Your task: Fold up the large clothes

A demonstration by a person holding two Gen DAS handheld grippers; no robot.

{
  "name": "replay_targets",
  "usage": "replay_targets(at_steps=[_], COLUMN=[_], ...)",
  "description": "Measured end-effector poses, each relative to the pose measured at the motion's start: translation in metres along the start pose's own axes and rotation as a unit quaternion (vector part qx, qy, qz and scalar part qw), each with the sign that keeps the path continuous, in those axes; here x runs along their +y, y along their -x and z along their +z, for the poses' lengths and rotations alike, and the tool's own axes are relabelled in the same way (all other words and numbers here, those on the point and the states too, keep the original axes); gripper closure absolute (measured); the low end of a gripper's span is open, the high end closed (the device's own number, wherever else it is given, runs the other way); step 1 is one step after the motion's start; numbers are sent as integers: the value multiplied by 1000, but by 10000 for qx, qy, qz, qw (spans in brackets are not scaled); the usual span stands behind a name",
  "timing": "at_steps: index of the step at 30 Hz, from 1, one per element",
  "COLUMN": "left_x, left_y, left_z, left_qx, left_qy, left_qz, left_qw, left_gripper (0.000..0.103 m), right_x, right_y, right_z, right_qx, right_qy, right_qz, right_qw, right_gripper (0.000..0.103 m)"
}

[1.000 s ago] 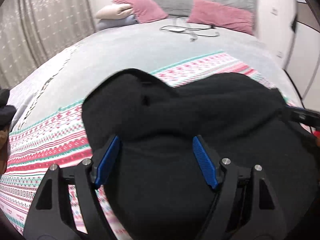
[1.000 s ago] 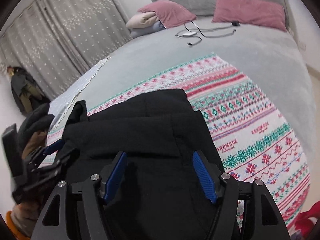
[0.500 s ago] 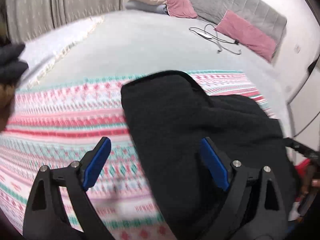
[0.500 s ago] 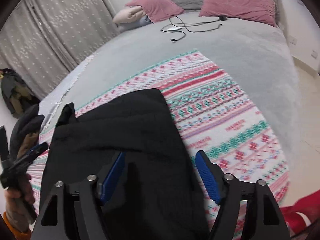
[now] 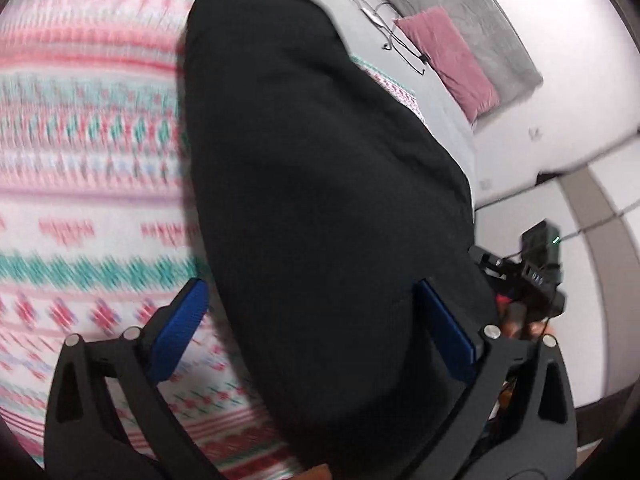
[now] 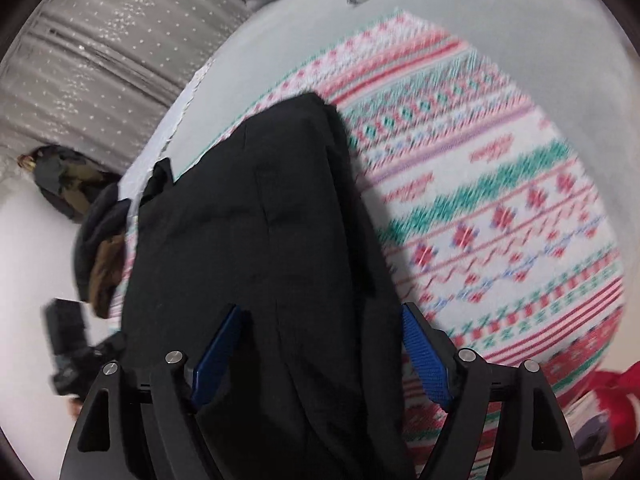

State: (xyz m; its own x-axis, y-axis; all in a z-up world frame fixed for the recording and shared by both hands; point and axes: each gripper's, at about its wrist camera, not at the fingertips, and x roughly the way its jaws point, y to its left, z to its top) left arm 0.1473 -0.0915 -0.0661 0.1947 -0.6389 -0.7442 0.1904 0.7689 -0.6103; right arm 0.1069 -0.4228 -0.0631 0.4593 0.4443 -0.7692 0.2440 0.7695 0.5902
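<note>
From the left wrist camera, the left gripper (image 5: 316, 332) is hanging above a black garment (image 5: 320, 152) that is lying in a long folded band across a patterned blanket (image 5: 88, 152) on the bed (image 5: 452, 120). Its jaws have just been opening and are now standing wide, the blue pads (image 5: 182, 322) clear of the cloth, one over the blanket and the other over the garment's near end. Nothing is pinched between them, which reads as a release after laying a fold flat. The garment is running from the blanket's near edge toward its far edge, and beyond it a pink pillow (image 5: 452, 56) is leaning against the grey headboard (image 5: 472, 20), with a cable (image 5: 392, 36) lying loose on the bed cover. The right gripper (image 5: 520, 276) is showing at the garment's right side, off the bed's edge.

From the right wrist camera, the right gripper (image 6: 320, 356) is pointing down over the same black garment (image 6: 256, 240) at its near end. Its jaws have also just been opening; they are standing fairly wide with cloth lying under the gap, though the left pad sits so close to the fabric that contact cannot be ruled out. The garment is covering the blanket's (image 6: 500, 200) left half, so the fold seems largely made. A curtain (image 6: 100, 60) is hanging beyond the bed's far left corner, and the left gripper (image 6: 76, 348) is showing just off the bed's left edge.
</note>
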Motion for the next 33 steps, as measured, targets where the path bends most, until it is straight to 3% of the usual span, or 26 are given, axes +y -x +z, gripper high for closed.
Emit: replay_targets(at_steps=[6, 9, 15, 18, 20, 22, 24, 27, 30, 33], left_x=[16, 14, 2, -8, -15, -24, -37, -57, -79, -116], left_y=[-18, -20, -30, -32, -30, -29, -25, -18, -10, -1], left_z=[-13, -19, -30, -26, -24, -24, -26, -30, -29, -23], left_qx=[223, 150, 285, 257, 192, 70, -123, -414, -643, -861], left_qy=[716, 722, 696, 647, 539, 391, 183, -233, -612, -1325], left_qz=[-646, -653, -688, -480, -271, -107, 61, 365, 501, 508], left_qw=[9951, 9951, 9948, 9964, 9980, 9992, 9997, 9982, 9948, 9861], left_gripper=[0, 0, 0, 0, 2, 6, 12, 22, 30, 32], right_x=[-22, -24, -7, 0, 8, 10, 7, 5, 11, 21], right_y=[-23, -28, -39, -45, -52, -51, -46, -36, -24, -1], right_z=[-3, -5, -4, -4, -10, -14, -18, -22, -24, -27], right_qx=[459, 473, 678, 756, 865, 744, 596, 372, 140, -166], right_qy=[-393, -324, 5, 107, 213, 290, 254, 374, 500, 842], right_qz=[419, 516, 274, 348, 854, 864, 1077, 1120, 1161, 1528], right_qw=[9973, 9970, 9973, 9965, 9924, 9931, 9921, 9923, 9919, 9845], right_gripper=[8, 4, 0, 1, 12, 20, 36, 48, 55, 58])
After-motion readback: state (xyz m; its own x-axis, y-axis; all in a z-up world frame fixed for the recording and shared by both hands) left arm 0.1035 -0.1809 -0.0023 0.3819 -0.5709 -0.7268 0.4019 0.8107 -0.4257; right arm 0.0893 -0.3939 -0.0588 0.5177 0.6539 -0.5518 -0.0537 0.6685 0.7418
